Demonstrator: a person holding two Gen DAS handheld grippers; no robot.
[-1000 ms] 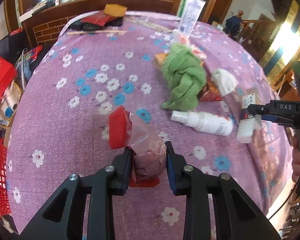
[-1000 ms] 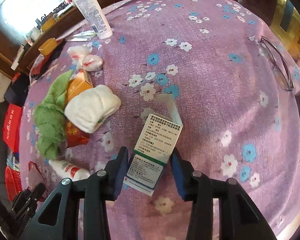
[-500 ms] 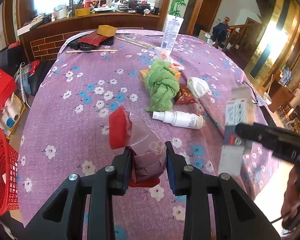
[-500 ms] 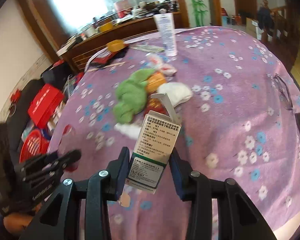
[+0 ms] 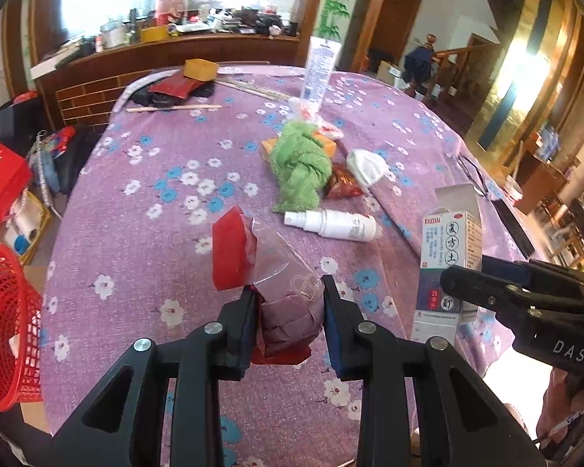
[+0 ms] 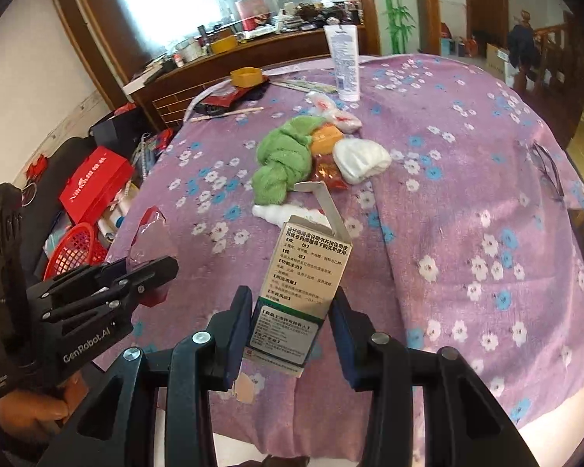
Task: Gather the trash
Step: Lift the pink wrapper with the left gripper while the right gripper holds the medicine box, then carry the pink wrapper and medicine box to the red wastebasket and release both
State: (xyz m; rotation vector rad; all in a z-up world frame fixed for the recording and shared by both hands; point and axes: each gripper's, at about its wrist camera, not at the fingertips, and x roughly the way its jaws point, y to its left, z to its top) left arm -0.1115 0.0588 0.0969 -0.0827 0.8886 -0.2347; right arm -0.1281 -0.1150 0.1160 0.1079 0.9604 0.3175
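Note:
My left gripper point(image 5: 288, 319) is shut on a crumpled red and clear plastic wrapper point(image 5: 261, 264), held above the near edge of the purple flowered table point(image 5: 155, 233). My right gripper point(image 6: 290, 327) is shut on an open white medicine box point(image 6: 303, 276) with its flap up, also held above the table edge. The box shows in the left wrist view point(image 5: 447, 264) at the right, and the wrapper shows in the right wrist view point(image 6: 152, 233) at the left. A red mesh basket point(image 5: 4, 327) stands on the floor left of the table.
On the table lie a green cloth point(image 5: 299, 163), a white spray bottle point(image 5: 331, 223), a white wad point(image 5: 366, 165), a red snack wrapper point(image 5: 342, 185), an upright white tube point(image 5: 319, 66) and glasses point(image 6: 545, 167). Red boxes point(image 6: 97, 183) sit on the floor at the left.
Both grippers have lifted and pulled back from the table with their items. The right gripper with the box has swung left, close beside the left gripper.

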